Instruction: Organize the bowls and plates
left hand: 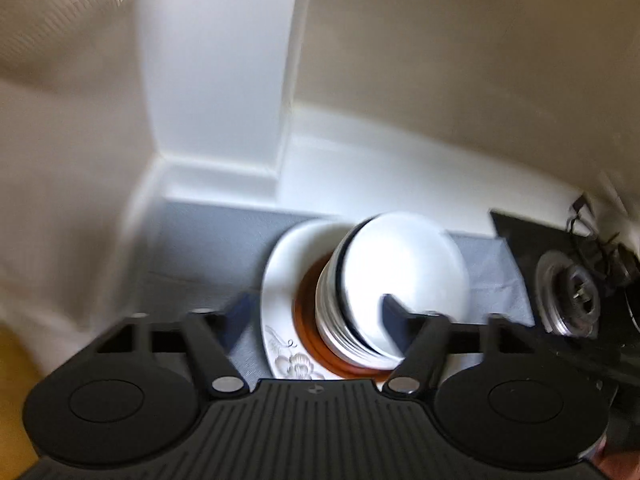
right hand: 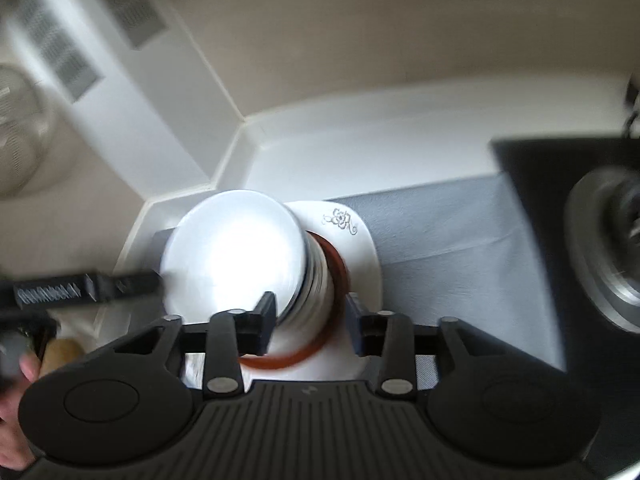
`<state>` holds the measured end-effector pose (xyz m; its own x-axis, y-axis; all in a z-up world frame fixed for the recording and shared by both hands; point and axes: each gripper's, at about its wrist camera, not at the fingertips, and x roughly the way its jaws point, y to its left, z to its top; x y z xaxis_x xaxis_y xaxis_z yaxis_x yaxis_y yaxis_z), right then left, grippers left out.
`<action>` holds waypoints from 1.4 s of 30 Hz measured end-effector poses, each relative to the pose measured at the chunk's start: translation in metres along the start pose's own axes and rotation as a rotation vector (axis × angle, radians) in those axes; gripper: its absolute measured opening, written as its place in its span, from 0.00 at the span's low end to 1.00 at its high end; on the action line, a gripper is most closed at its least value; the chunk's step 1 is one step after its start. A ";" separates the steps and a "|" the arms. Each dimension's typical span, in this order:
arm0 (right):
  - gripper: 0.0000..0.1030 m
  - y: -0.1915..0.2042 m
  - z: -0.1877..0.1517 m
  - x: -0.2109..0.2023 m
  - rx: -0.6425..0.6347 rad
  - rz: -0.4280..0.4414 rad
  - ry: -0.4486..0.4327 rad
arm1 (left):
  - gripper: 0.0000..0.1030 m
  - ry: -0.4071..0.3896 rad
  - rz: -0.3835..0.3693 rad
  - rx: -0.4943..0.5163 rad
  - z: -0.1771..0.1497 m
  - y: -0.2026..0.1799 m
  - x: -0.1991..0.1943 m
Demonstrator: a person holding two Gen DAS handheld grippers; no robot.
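Observation:
A stack of white bowls [left hand: 396, 276] stands on an orange plate [left hand: 308, 316], which lies on a white plate with a flower pattern [left hand: 280, 280]. Motion blurs both views. My left gripper [left hand: 316, 314] is open wide above the plates, and its right finger overlaps the stack's top without gripping it. In the right wrist view the bowl stack [right hand: 236, 252] rises over the orange plate [right hand: 288, 360] and the flowered plate [right hand: 352, 228]. My right gripper [right hand: 310, 314] is open, with the lower side of the stack between its fingers. A left gripper finger [right hand: 120, 284] reaches the stack's left edge.
The plates rest on a grey cloth [left hand: 192, 248] [right hand: 448, 236] in a white-walled corner. A black hob with a gas burner [left hand: 568, 296] [right hand: 612, 256] lies close on the right. A person's hand [right hand: 16, 400] shows at the lower left.

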<state>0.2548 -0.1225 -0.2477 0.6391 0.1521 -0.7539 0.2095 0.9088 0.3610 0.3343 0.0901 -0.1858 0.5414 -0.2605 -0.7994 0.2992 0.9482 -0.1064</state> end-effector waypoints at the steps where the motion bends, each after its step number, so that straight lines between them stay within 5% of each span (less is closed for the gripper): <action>1: 0.68 0.006 -0.004 -0.017 -0.020 0.006 -0.011 | 0.88 -0.037 -0.003 0.004 -0.004 -0.008 -0.024; 3: 0.80 0.021 -0.012 -0.052 -0.069 0.006 -0.018 | 1.00 -0.098 -0.007 0.010 -0.012 -0.028 -0.072; 10: 0.98 0.048 -0.028 -0.163 -0.108 0.023 -0.040 | 1.00 -0.035 0.124 -0.010 -0.039 -0.105 -0.175; 15: 1.00 0.049 -0.040 -0.222 -0.144 -0.027 -0.043 | 1.00 -0.085 0.192 0.017 -0.071 -0.143 -0.223; 25: 1.00 0.035 -0.062 -0.285 -0.167 -0.093 -0.025 | 1.00 -0.090 0.243 0.019 -0.104 -0.183 -0.266; 42: 1.00 0.002 -0.089 -0.317 -0.122 -0.079 -0.006 | 1.00 -0.063 0.287 0.046 -0.130 -0.224 -0.287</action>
<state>-0.0130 -0.1340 -0.0569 0.6289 0.0758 -0.7738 0.1679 0.9585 0.2304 0.0102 -0.0238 -0.0095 0.6562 0.0054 -0.7545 0.1608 0.9760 0.1469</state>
